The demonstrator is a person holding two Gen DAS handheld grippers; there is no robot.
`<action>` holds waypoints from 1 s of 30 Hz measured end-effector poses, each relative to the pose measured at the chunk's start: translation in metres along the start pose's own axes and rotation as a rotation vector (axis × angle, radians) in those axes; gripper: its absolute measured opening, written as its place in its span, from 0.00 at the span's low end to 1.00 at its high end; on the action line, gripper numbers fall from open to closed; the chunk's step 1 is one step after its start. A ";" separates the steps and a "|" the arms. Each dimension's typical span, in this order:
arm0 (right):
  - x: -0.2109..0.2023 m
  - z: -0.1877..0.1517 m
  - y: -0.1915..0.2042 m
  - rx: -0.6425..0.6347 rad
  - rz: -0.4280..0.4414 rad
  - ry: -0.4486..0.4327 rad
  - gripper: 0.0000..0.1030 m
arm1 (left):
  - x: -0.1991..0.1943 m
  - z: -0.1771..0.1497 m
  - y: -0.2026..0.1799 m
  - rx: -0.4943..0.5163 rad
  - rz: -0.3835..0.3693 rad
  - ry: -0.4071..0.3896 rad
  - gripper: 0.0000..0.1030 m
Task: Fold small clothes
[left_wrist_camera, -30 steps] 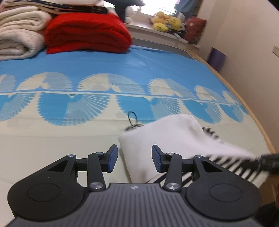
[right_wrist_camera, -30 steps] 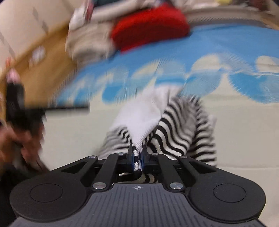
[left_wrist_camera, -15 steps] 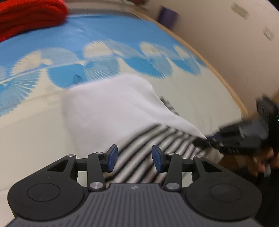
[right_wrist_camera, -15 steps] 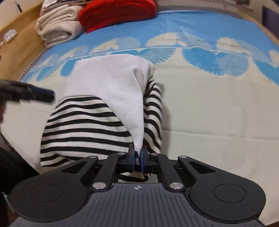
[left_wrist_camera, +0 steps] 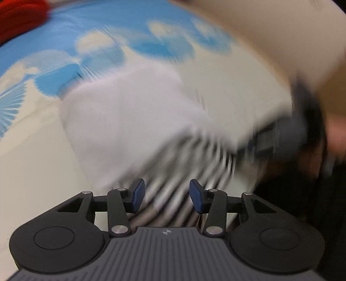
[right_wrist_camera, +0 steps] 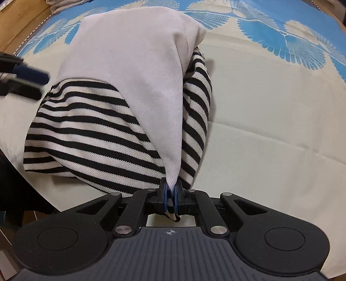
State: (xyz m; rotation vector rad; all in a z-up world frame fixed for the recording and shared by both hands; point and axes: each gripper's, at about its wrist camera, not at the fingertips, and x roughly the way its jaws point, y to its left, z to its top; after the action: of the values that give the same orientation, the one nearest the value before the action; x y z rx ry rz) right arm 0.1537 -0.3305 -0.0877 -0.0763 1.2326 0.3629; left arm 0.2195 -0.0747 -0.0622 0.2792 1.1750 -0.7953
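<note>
Fabric of the small garment (right_wrist_camera: 129,86), a knit piece with a plain white panel and black-and-white horizontal stripes, lay bunched on the cream bed cover with blue fan-shaped prints (right_wrist_camera: 270,118). In the right wrist view, the white panel ran from the far, rounded end of the bundle down to a narrow point at the near edge. The striped portion showed on both sides of that panel, wider on the left of the picture and narrower on the right.

The right gripper (right_wrist_camera: 170,195) was clenched on the near point of the garment. Its blue pads stood almost together, with the white fabric pinched between them and a small striped corner hanging out below the pads. The gripper pointed steeply down toward the bed cover.

The left gripper (left_wrist_camera: 166,195) stood released, its blue pads (left_wrist_camera: 138,194) apart with a clear gap. Striped fabric was visible through that gap, but the pads did not press on it. The left wrist view was heavily blurred, so contact between the fingertips and the cloth could not be confirmed. In the right wrist view, the same gripper appeared as a dark, blurred shape at the left edge, just beside the striped side of the garment.

A red folded textile (left_wrist_camera: 19,19) sat at the far left corner of the left wrist view, well apart from the garment.
</note>
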 end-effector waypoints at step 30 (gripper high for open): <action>0.030 0.105 -0.043 0.662 0.172 -0.377 0.40 | -0.040 0.009 0.113 -0.582 0.103 -0.275 0.58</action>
State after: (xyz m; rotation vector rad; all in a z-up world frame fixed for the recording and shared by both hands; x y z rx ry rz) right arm 0.2705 -0.3378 -0.0864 0.6428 0.9333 0.0946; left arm 0.2970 0.0160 -0.0450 -0.2441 1.0692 -0.3598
